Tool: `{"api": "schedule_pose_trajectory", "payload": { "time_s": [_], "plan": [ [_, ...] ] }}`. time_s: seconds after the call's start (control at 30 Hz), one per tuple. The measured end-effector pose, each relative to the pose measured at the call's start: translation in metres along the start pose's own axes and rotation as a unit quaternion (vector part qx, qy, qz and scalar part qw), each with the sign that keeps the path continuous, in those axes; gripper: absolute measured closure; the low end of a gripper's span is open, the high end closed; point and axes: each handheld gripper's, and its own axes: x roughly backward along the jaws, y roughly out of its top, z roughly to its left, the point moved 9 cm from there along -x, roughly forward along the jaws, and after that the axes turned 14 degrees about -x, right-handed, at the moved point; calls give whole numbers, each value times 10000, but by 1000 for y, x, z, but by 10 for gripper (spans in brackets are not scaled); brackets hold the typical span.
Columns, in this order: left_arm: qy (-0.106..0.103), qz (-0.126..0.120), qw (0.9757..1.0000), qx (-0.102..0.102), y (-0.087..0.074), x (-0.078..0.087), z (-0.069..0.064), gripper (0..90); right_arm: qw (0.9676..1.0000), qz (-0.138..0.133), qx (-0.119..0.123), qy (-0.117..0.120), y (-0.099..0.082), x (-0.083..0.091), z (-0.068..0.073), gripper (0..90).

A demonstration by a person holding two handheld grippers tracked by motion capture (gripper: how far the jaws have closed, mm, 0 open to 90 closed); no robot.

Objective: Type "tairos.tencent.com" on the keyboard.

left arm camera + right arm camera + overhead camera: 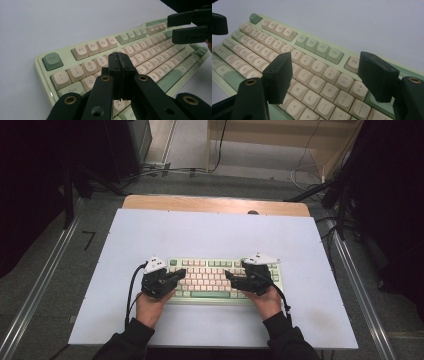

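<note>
A pale green keyboard (207, 281) with cream and green keys lies on the white sheet (210, 235) near the front. My left gripper (181, 274) hovers over its left end. In the left gripper view the jaws (121, 60) are pressed together with nothing between them, above the number and Q keys of the keyboard (95, 46). My right gripper (228, 275) is over the right end. Its jaws (327, 72) stand apart and empty above the O, P and 0 keys of the keyboard (317, 47). The two tips point toward each other across the middle keys.
The white sheet covers a wooden table whose bare edge (215, 204) shows at the back. Metal rails (35, 290) run along both sides of the table. Cables (305, 172) lie on the floor behind it. Dark stands are at the back corners.
</note>
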Motion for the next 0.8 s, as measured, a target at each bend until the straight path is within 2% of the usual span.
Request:
{"api": "schedule_pose_trajectory", "payload": {
  "time_s": [0.23, 0.37, 0.57, 0.8],
  "plan": [
    [-85, 145, 9998, -103, -4, -5, -3, 900, 10000, 21, 14, -19, -1, 0, 1, 264],
    [-174, 229, 9996, -75, -7, -9, -5, 900, 10000, 25, 16, -16, -1, 0, 1, 264],
    [-92, 326, 9992, -217, -10, -12, -5, 900, 10000, 20, 35, -5, -1, 0, 2, 264],
    [-83, 370, 9990, -245, -12, -14, -6, 900, 10000, 23, 32, -13, -1, 0, 2, 269]
  ]
}}
